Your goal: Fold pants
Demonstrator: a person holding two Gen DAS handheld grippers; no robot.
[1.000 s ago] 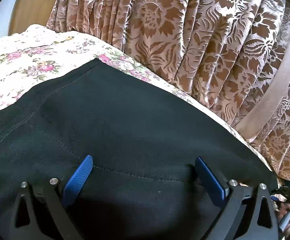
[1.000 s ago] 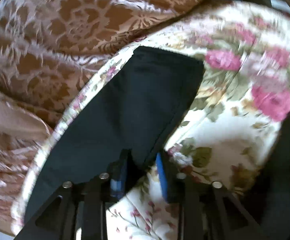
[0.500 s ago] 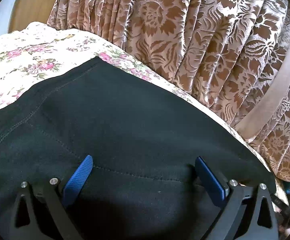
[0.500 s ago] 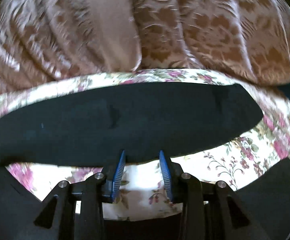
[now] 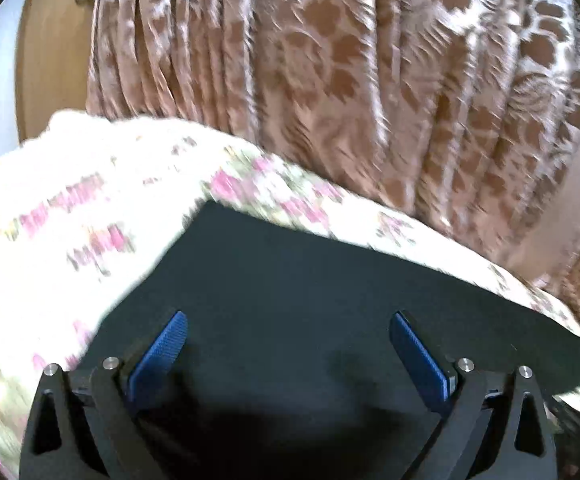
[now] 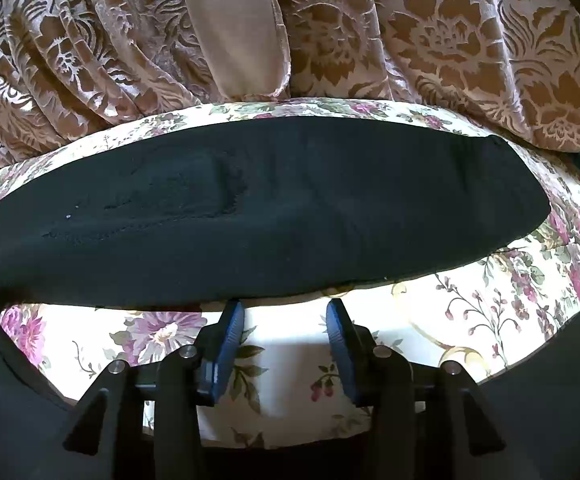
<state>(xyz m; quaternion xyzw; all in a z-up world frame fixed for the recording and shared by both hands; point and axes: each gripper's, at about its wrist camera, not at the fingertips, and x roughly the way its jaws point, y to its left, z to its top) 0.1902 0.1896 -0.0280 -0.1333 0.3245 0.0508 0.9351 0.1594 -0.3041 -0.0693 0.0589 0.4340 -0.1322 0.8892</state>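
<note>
The black pants (image 5: pixel 310 300) lie flat on a floral bedsheet (image 5: pixel 69 208). In the left wrist view my left gripper (image 5: pixel 287 324) hovers over the black cloth, wide open and empty, its blue pads (image 5: pixel 161 348) far apart. In the right wrist view a long black pant leg (image 6: pixel 249 216) stretches across the bed. My right gripper (image 6: pixel 284 312) sits just in front of the leg's near edge, jaws partly open, holding nothing. More black cloth shows at that view's lower corners (image 6: pixel 5 400).
A brown and pink patterned curtain (image 5: pixel 350 80) hangs right behind the bed's far edge and also shows in the right wrist view (image 6: pixel 450 40). A wooden door (image 5: pixel 49 60) stands at the far left. The floral sheet (image 6: pixel 470 320) lies bare under the right gripper.
The left gripper has swung left and tilted up, blurring the view; a pants corner now shows. The right gripper let go of the leg, opened, and turned to face it broadside.
</note>
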